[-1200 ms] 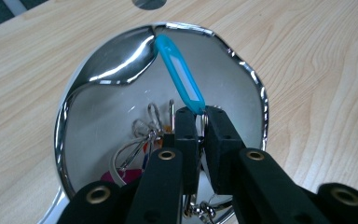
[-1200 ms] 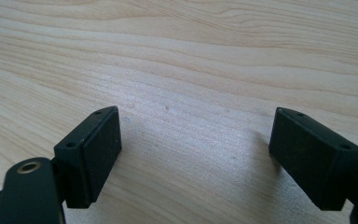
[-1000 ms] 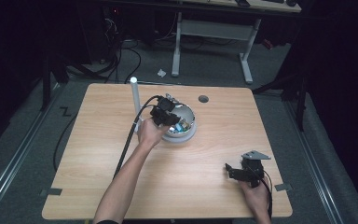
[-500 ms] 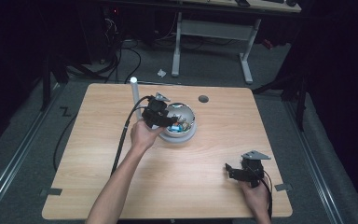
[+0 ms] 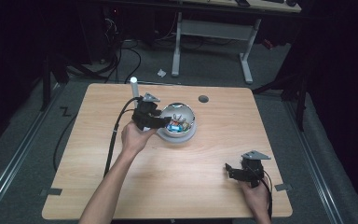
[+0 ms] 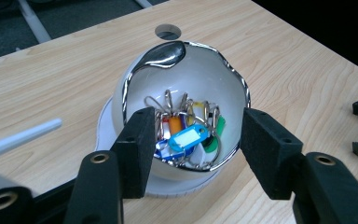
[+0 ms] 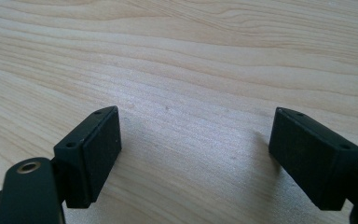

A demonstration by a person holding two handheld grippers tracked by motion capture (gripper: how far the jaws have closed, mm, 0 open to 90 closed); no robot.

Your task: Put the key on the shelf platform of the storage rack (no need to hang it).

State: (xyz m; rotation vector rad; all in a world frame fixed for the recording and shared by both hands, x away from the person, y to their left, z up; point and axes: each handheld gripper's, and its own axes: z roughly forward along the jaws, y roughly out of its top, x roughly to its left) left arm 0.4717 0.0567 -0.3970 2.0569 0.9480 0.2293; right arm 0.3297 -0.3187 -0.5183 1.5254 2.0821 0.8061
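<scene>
1. Black foam pads of my right gripper (image 7: 193, 158) stand wide apart over bare bench (image 5: 200, 177) at the near right edge, nothing between them.
2. My left gripper (image 6: 193, 154) has just been opening; its jaws now stand apart with nothing clamped, level with the bowl's near rim, the hand drawn back toward the left compared with a second ago. I judge a key tag was just dropped in, so the placing step looks done.
3. The white bowl (image 5: 179, 122) sits mid-bench on a white base, mouth tilted toward me.
4. Inside, the blue key tag (image 6: 186, 138) lies topmost, long axis running lower left to upper right, ring end at lower left.
</scene>
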